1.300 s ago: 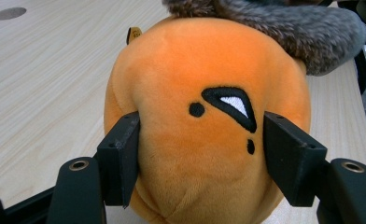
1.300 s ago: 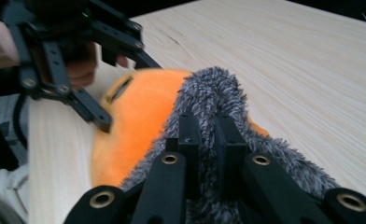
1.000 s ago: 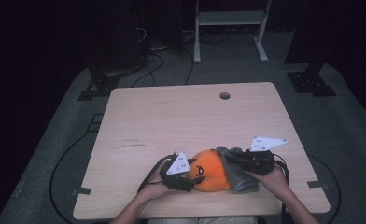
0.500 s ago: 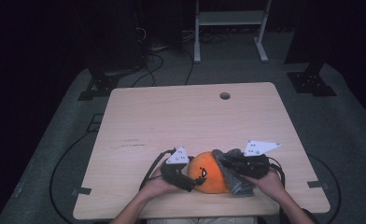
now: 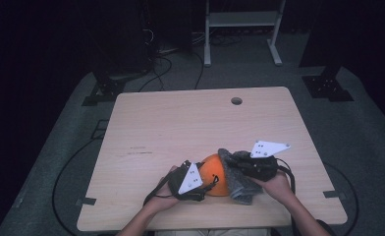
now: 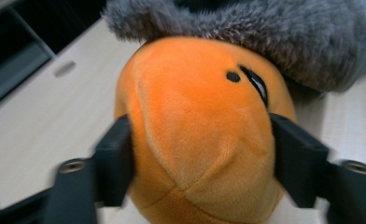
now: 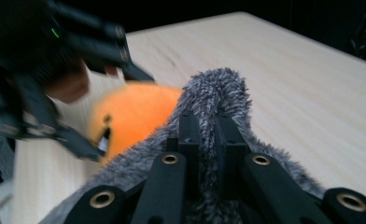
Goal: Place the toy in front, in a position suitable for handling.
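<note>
Orange plush (image 6: 200,135) btwn left tool (image 6: 202,158) jaws

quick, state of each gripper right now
left gripper: jaws just moved, now pressed on both sides of the orange plush toy, holding it
right gripper: shut on the grey fuzzy cloth

Both forearms in from the near edge; left gripper (image 5: 196,181) jaws just closing; right gripper (image 5: 239,166) clamped tight.
</note>
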`<state>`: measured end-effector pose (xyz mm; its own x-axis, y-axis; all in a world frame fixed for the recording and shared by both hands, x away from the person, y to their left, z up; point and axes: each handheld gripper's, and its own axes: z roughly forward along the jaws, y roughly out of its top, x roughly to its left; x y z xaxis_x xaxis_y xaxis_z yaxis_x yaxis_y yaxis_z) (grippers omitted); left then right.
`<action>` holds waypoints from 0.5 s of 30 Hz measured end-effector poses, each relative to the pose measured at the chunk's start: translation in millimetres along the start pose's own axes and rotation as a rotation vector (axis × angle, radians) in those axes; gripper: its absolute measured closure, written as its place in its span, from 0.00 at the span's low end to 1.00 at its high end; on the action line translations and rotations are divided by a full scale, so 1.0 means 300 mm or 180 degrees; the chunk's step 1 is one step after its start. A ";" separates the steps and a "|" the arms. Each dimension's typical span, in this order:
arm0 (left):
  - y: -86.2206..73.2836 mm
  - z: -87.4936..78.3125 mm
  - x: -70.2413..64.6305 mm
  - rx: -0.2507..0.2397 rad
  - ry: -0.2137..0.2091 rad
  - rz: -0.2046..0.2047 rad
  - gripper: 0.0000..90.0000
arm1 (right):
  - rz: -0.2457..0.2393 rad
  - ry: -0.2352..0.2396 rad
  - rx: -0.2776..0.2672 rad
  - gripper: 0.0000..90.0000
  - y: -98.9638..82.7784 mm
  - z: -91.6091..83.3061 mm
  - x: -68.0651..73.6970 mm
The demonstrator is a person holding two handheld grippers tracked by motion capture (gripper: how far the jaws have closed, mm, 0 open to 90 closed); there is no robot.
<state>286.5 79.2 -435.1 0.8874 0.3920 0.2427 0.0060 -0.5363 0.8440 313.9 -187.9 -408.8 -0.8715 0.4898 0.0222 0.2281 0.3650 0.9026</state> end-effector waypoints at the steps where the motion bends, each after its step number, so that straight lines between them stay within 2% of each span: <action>1: -0.004 -0.001 0.013 -0.0015 -0.0036 -0.0114 0.20 | 0.0049 0.0035 -0.0006 0.92 -0.014 0.007 0.001; 3: -0.013 -0.002 0.048 -0.0079 -0.0190 -0.0486 0.13 | 0.0053 0.0022 0.0000 0.92 -0.027 0.008 0.011; 4: -0.014 0.000 0.057 -0.0069 -0.0250 -0.0572 0.12 | 0.0021 0.0013 0.0010 0.92 -0.032 0.005 0.016; 5: -0.017 0.002 0.056 -0.0086 -0.0287 -0.0561 0.16 | 0.0019 0.0010 0.0005 0.92 -0.036 0.000 0.018; 8: -0.016 0.003 0.038 -0.0099 -0.0239 -0.0443 0.29 | 0.0068 -0.0015 0.0024 0.92 -0.051 -0.017 0.007; 15: -0.009 0.001 0.022 -0.0088 -0.0176 -0.0314 0.34 | 0.0176 -0.0170 0.0154 0.92 -0.093 -0.070 -0.028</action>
<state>292.3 83.1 -435.9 0.9072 0.3996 0.1317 0.0826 -0.4760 0.8755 305.6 -218.8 -425.0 -0.8329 0.5515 0.0472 0.2970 0.3733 0.8789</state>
